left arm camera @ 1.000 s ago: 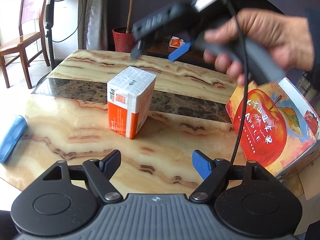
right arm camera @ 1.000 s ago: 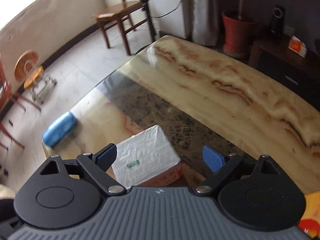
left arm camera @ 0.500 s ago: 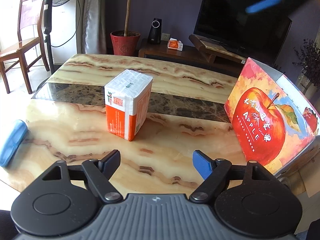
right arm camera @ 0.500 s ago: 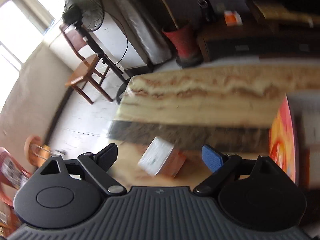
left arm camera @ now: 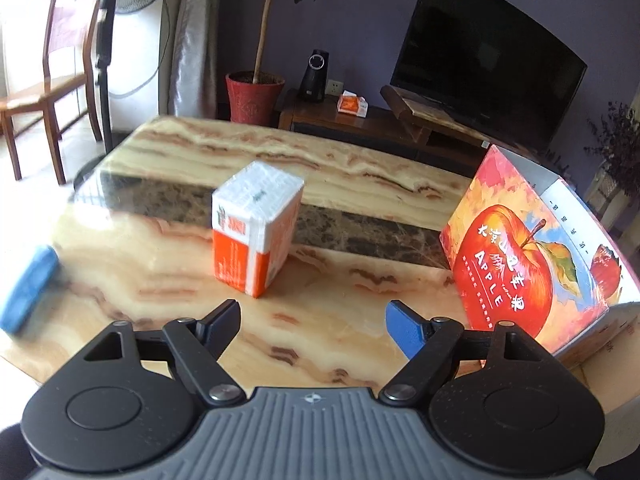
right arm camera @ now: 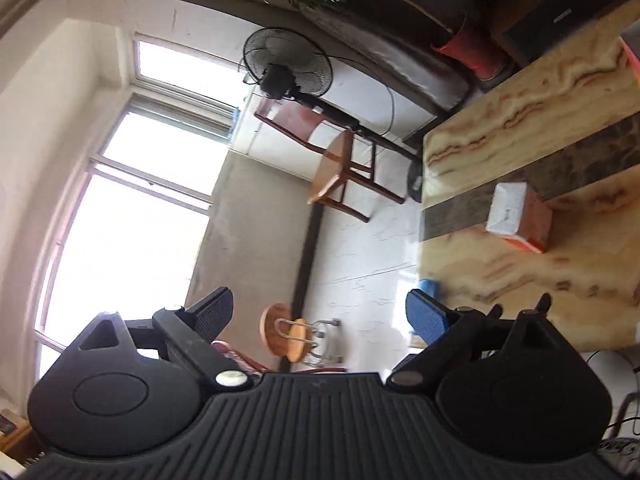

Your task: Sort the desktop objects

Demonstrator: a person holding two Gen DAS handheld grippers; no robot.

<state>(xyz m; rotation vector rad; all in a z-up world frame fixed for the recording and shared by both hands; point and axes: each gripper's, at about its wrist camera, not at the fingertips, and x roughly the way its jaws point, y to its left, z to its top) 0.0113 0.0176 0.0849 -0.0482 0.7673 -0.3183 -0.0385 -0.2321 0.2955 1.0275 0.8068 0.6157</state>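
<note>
An orange and white tissue pack (left arm camera: pixel 256 232) stands upright near the middle of the marble table (left arm camera: pixel 360 280). A blue case (left arm camera: pixel 28 292) lies at the table's left edge. A box printed with a red apple (left arm camera: pixel 532 264) stands at the right. My left gripper (left arm camera: pixel 312 320) hovers open over the near table edge, short of the pack, nothing between its fingers. My right gripper (right arm camera: pixel 320 312) is open and empty, raised high and rolled sideways, aimed at the window. In the right wrist view the tissue pack (right arm camera: pixel 518 216) and blue case (right arm camera: pixel 428 286) lie far off at the right.
Behind the table are a red plant pot (left arm camera: pixel 254 98), a TV (left arm camera: pixel 484 52) on a low cabinet, and a small orange packet (left arm camera: pixel 352 105). A standing fan (right arm camera: pixel 286 70) and wooden chair (right arm camera: pixel 340 164) stand on the floor to the table's left.
The right gripper and the hand holding it rose out of the left wrist view; its camera swung up from the table and rolled sideways toward the window. The left gripper lifted slightly.
</note>
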